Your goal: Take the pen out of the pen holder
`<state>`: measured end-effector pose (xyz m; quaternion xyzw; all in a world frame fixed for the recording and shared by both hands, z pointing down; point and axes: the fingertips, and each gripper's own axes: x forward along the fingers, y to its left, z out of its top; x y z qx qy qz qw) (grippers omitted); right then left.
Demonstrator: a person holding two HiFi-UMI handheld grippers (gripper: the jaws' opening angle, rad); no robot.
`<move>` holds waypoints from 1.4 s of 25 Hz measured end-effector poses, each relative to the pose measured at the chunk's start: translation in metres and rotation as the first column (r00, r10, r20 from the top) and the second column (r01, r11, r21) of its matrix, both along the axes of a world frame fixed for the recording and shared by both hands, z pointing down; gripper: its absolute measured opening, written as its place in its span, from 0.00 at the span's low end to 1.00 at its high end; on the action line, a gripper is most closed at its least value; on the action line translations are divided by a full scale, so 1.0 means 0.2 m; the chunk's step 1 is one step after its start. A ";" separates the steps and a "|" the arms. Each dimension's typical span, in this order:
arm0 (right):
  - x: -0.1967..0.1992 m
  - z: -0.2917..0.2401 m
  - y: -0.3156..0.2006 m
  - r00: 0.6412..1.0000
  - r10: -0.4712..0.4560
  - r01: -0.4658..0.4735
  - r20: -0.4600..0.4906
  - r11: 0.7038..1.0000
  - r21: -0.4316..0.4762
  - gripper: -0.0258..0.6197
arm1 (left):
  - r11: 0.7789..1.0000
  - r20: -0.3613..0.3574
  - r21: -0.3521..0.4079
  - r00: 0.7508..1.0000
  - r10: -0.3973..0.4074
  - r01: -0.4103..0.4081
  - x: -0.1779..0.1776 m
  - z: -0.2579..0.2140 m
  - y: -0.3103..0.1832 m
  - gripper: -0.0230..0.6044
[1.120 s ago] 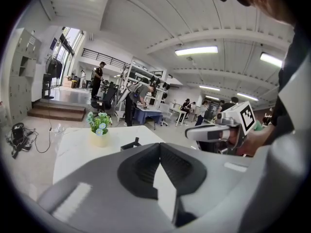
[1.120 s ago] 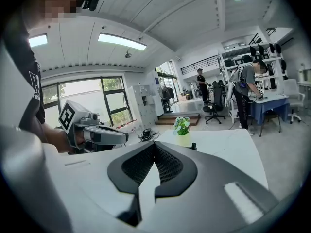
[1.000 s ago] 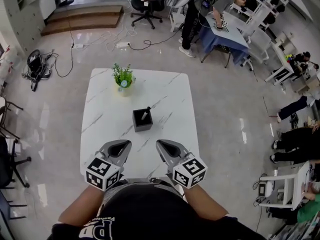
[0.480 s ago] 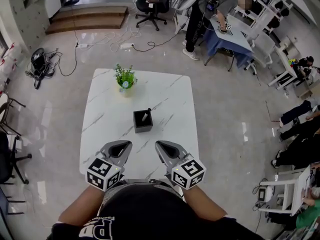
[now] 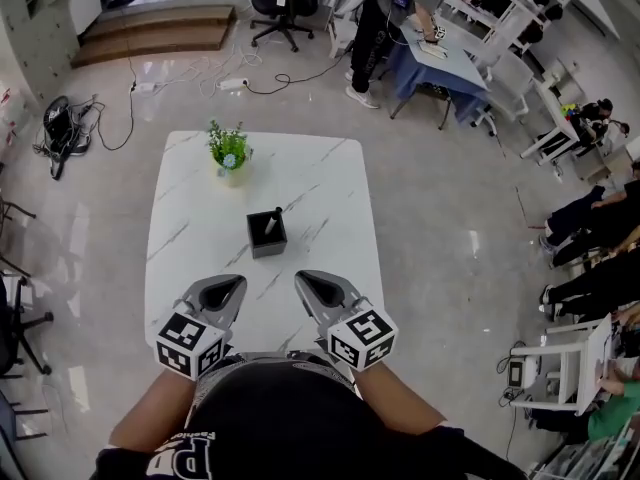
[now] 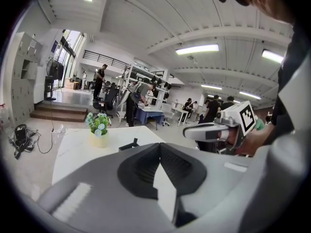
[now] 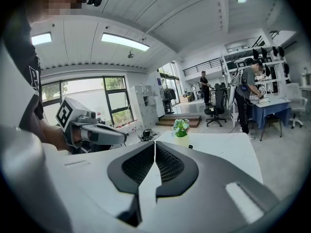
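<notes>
Looking down at a black square pen holder [image 5: 267,234] parked about mid-way on a white marbled table [image 5: 190,218]. Got the pen [image 5: 271,224] standing inside it, dark, poking up over the rim with a slight lean.

Past the pen holder, toward the far edge and a bit to the left, spotting a small potted plant [image 5: 229,151]: green leaves, pale blue flowers, yellowish pot.

On the near side of the pen holder, well apart from it, holding the left gripper [image 5: 232,286] off to the lower left and the right gripper [image 5: 305,283] off to the lower right. Pressed together tip to tip on both, with nothing caught between the jaws on either one. Checked that in each gripper's own view too, just tabletop and room beyond the tips. No contact with pen holder or pen.

Way beyond the pen holder, off the table: an office chair [image 5: 277,3], cables [image 5: 110,118] sprawled over the glossy floor, and a desk [image 5: 440,63] with a person bent over it.
</notes>
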<state>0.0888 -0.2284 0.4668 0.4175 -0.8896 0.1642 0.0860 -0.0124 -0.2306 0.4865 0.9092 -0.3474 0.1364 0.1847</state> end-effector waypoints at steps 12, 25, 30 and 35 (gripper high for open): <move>-0.02 0.02 0.00 1.000 -0.006 0.006 -0.004 1.000 0.008 0.11 | 1.000 -0.001 -0.006 1.000 0.006 -0.006 0.01 0.02 -0.02 0.13; -0.04 0.05 -0.02 0.999 -0.030 0.030 -0.019 1.000 -0.008 0.13 | 1.000 0.004 -0.009 1.000 -0.009 0.009 -0.02 0.02 -0.05 0.13; -0.05 0.05 -0.03 0.999 -0.036 0.036 -0.024 0.999 -0.009 0.13 | 1.000 0.008 -0.006 1.000 -0.010 0.011 -0.02 0.02 -0.05 0.13; -0.02 0.06 -0.07 0.999 -0.019 0.018 -0.039 1.000 -0.012 0.13 | 1.000 0.017 -0.011 1.000 -0.014 0.014 -0.03 0.03 -0.05 0.13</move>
